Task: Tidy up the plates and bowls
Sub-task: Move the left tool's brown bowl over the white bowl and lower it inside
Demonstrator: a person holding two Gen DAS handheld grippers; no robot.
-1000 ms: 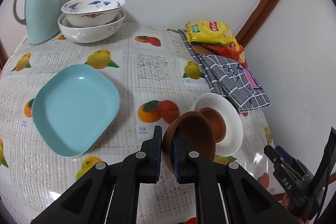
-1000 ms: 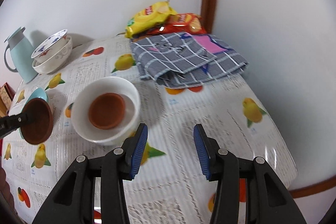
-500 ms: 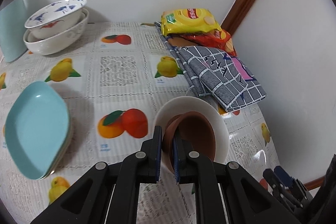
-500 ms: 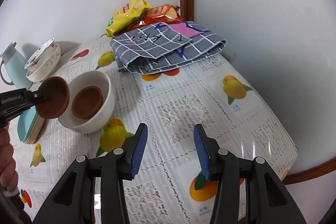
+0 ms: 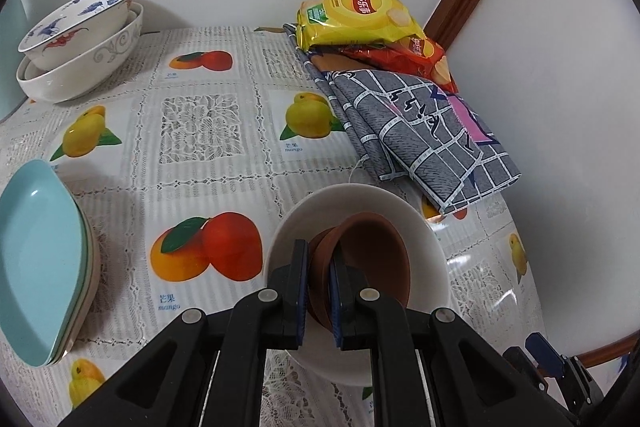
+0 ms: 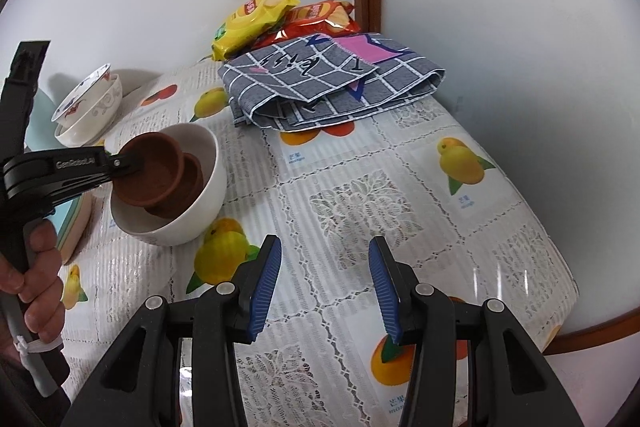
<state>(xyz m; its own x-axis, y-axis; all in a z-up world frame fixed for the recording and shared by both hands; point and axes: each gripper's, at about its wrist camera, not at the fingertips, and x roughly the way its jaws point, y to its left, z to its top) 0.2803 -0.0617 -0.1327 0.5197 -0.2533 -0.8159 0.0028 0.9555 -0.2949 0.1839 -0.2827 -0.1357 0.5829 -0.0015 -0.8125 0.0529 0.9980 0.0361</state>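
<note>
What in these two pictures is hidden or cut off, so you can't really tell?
- Left view: the pale blue jug is cut by the edge.
- Left view: the second small brown bowl hides behind the held brown bowl.
- Right view: the stacked light blue plates sit behind the left gripper.

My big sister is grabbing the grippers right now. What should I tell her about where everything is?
Left gripper: shut on the rim of a brown bowl, holding it tilted over the white bowl.
Right gripper: open, holding nothing, above the tablecloth.
A second brown bowl already sits inside the white bowl.
Done, by the look of it: two patterned bowls nested at the back; teal plates stacked at the left.
Left: lower the held bowl into the other brown one, then let go.
</note>
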